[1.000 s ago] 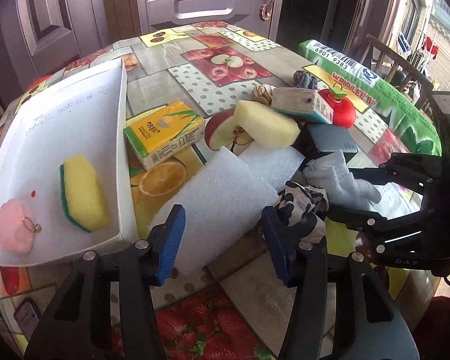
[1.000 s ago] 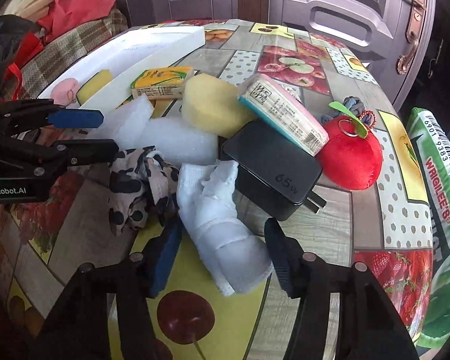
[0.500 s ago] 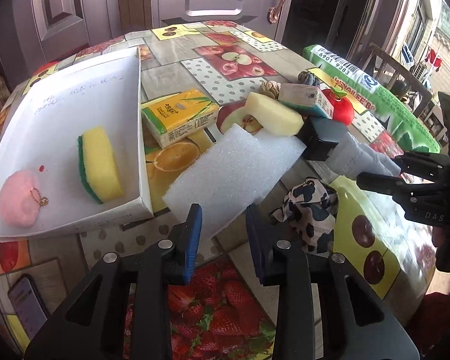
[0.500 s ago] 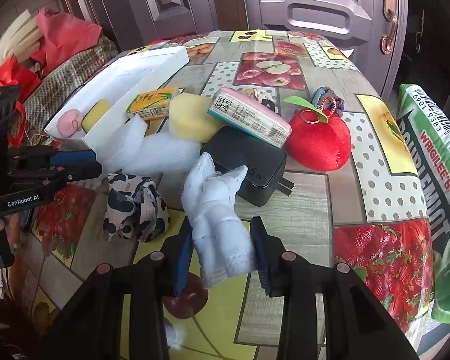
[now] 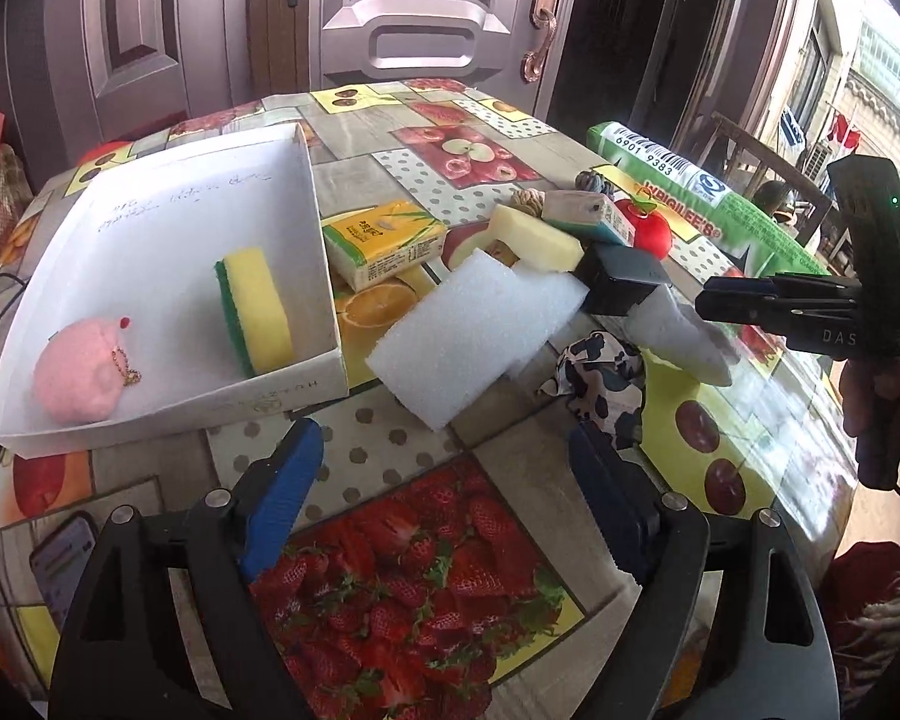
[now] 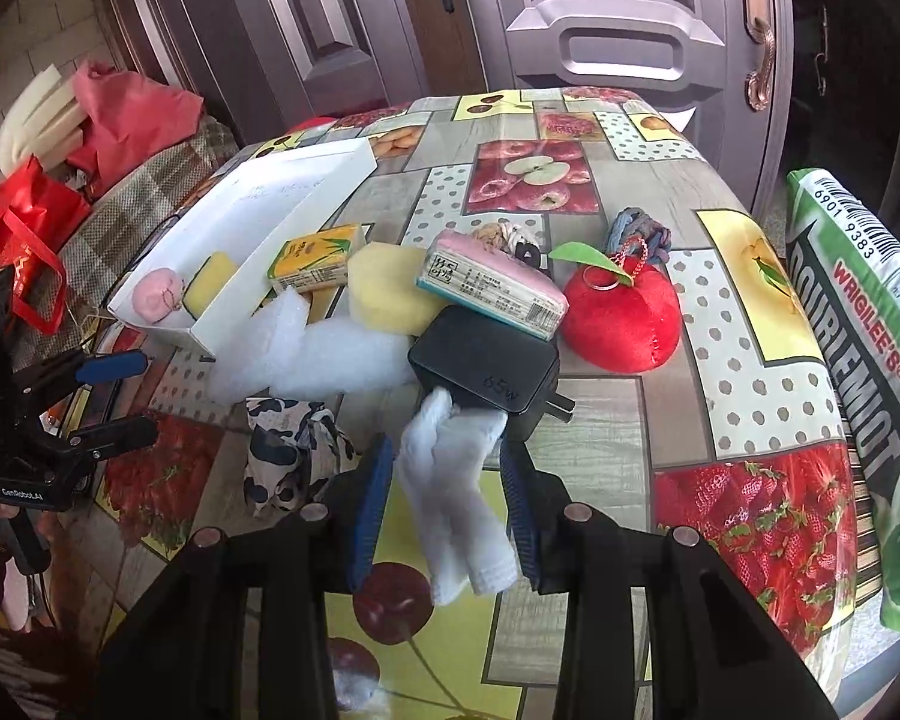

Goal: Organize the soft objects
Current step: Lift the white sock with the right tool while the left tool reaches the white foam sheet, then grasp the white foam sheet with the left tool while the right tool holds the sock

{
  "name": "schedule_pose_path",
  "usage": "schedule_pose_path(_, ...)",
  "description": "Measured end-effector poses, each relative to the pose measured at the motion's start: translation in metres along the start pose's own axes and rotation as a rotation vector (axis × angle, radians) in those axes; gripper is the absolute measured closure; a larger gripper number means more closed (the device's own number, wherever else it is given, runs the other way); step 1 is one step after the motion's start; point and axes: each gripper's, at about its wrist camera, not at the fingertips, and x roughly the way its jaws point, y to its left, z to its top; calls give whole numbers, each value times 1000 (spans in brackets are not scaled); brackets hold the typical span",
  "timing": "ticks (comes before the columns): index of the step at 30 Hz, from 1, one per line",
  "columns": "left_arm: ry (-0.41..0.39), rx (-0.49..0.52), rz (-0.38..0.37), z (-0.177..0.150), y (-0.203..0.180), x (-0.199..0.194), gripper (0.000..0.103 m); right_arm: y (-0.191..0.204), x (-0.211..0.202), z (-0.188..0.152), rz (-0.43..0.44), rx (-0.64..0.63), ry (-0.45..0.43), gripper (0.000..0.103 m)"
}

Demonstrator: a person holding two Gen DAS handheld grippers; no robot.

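My right gripper [image 6: 444,462] is shut on a white sock [image 6: 450,480] and holds it lifted above the table; it also shows in the left wrist view [image 5: 678,336]. My left gripper [image 5: 444,462] is open and empty, pulled back from the white foam block [image 5: 480,330]. A white box [image 5: 168,402] at the left holds a yellow-green sponge [image 5: 255,306] and a pink plush [image 5: 84,372]. A leopard-print cloth [image 5: 606,378], a yellow sponge [image 5: 534,237] and a red plush apple [image 6: 624,318] lie on the table.
A yellow tissue pack [image 5: 384,243], a pink-teal tissue pack [image 6: 492,288], a black 65W charger [image 6: 486,372] and knotted ropes [image 6: 639,237] lie mid-table. A green Wrigley's-print cushion [image 6: 858,312] sits at the right edge. A phone [image 5: 66,558] lies at the near left.
My left gripper opened, let go of the foam block and drew back. My right gripper lifted the white sock higher off the table.
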Motion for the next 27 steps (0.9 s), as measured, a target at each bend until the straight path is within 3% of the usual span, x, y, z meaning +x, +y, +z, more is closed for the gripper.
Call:
schedule_pose_path(4,2,19,17,8,-1,5,18,-3,0,0,2,18,-1,66)
schedule_pose_path(8,2,121,32,28,-13,19,18,-2,2,-1,12,12,9,66)
schedule_pose_path(13,81,228,35,50,-21,51,18,5,5,-7,19,-40,39,65)
schedule_pose_path(15,119,267,38,51,-24,62,18,10,9,-11,1,-80,51,57)
schedule_pose_path(19,172,313,53,51,-29,81,18,19,21,-15,4,-150,83,55)
schedule_pose_path(21,195,306,63,52,-30,89,19,20,30,-14,3,-147,90,44)
schedule_pose_path(23,218,300,59,52,-32,95,29,24,37,-12,13,-150,108,44)
schedule_pose_path(27,221,310,56,48,-36,92,38,32,43,-17,7,-192,141,46)
